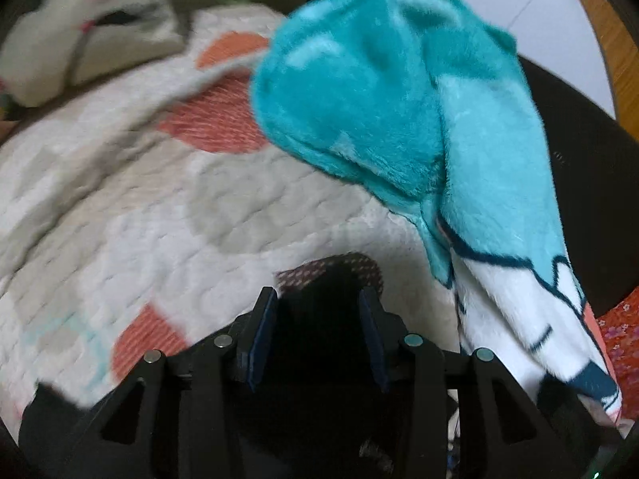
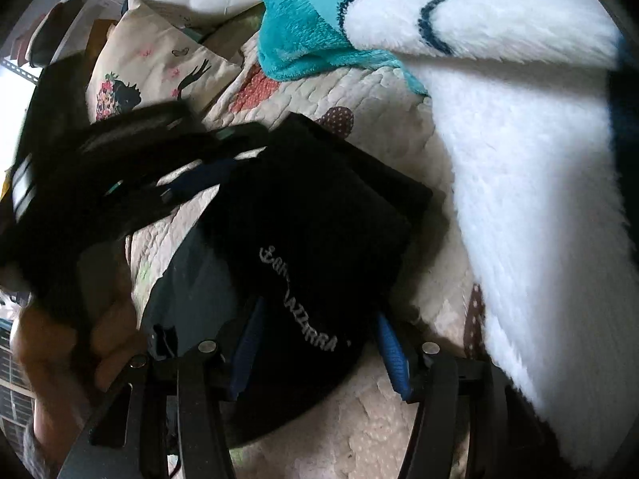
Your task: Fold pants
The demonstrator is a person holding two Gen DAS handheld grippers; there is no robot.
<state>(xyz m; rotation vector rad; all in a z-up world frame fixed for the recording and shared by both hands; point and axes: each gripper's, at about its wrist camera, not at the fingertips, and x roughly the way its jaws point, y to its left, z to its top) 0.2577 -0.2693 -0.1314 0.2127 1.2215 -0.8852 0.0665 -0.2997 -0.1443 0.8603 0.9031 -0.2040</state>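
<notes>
The pants (image 2: 315, 219), black with a line of white lettering, are seen lying on the quilt (image 1: 167, 207) in a compact, squared-off bundle that looks already folded over at least once. In the right wrist view the right gripper (image 2: 323, 353) is placed at the near edge of the pants, its blue-padded fingers (image 2: 393, 355) spread to either side of the dark cloth and not pinching it. In the left wrist view the left gripper (image 1: 317, 335) is also held with its fingers apart, nothing between them, and the far end of the pants is glimpsed just beyond its tips. Beyond the pants and to their right a fluffy teal and white blanket (image 1: 379, 92) is heaped, and a printed cushion (image 2: 159, 76) is propped beyond them to the left. The pants are judged to be light, soft and limp, a thin cloth that will sag and slide out of shape if lifted by one point only. A hold is best taken at two corners of one folded edge, with all layers caught together, so that the bundle is kept square as it is turned over.
</notes>
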